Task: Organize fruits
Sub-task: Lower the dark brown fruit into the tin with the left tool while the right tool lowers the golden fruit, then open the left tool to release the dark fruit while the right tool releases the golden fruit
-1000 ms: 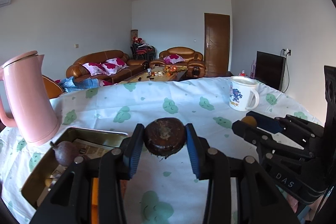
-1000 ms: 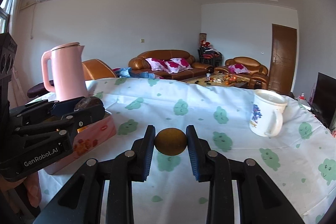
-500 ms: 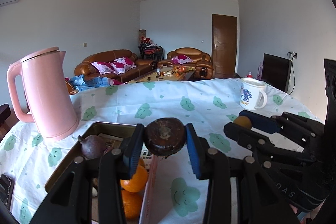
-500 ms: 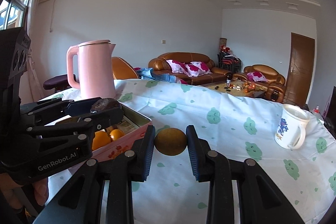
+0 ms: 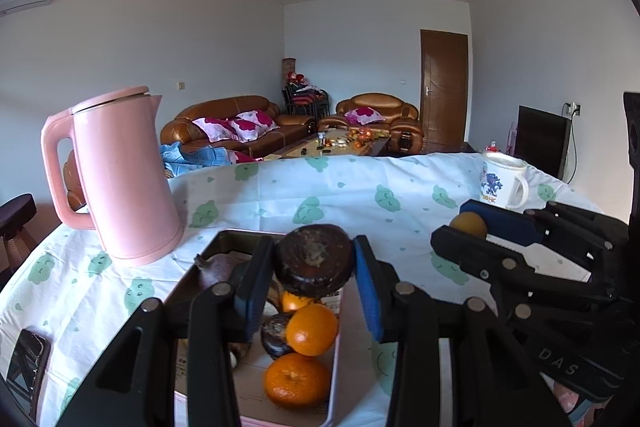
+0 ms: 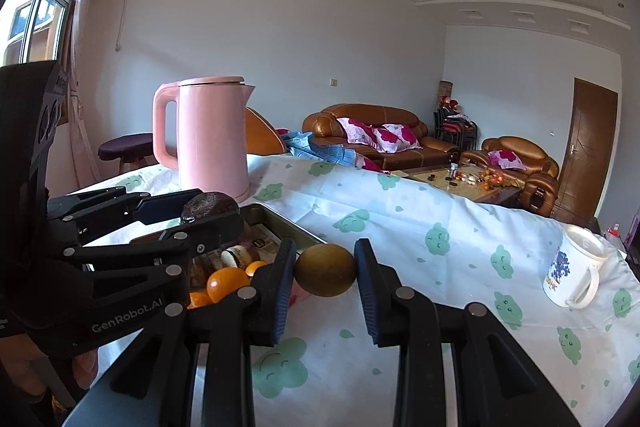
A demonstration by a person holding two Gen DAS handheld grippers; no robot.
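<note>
Tray (image 5: 224,239) nearer now | both tongs pinching fruit | cloud-print tablecloth (image 5: 360,187) | sofas (image 5: 240,127) behind

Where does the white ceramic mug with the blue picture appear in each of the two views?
Left wrist view: white ceramic mug at the right, on the far table edge.
Right wrist view: the mug at the far right, lower.
Shared landmark: tall pink plastic kettle, standing left of centre in both.

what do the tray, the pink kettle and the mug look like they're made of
Tray: looks like metal, with a dull grey sheen on its thin folded rim; it seems lined with printed paper.
Pink kettle: smooth matte pink shell, probably plastic or coated metal; the look leaves it open.
Mug: glossy white with a blue print, likely ceramic.
</note>
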